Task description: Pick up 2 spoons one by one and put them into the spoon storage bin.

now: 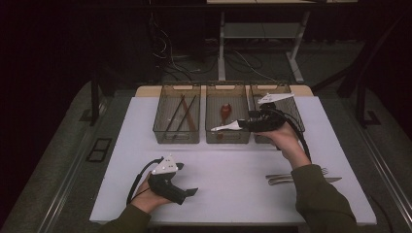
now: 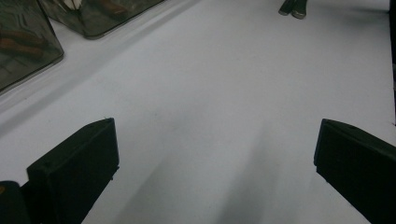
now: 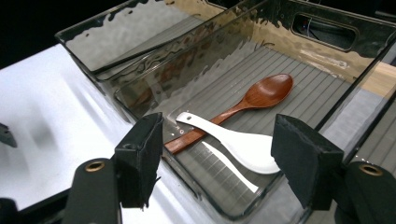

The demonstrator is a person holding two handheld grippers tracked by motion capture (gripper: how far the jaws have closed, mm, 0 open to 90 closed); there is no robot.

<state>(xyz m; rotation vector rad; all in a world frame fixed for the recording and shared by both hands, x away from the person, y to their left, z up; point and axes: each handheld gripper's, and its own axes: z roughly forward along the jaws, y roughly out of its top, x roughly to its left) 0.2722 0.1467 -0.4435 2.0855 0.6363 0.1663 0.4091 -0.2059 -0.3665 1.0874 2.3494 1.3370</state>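
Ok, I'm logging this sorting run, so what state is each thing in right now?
Left tongs: open, holding nothing, low over the table.
Right tongs: open, at the middle bin.
White spoon: in the middle bin, lying across the wooden spoon.
Left bin: holds chopsticks.
Cutlery: on the table, unsorted.
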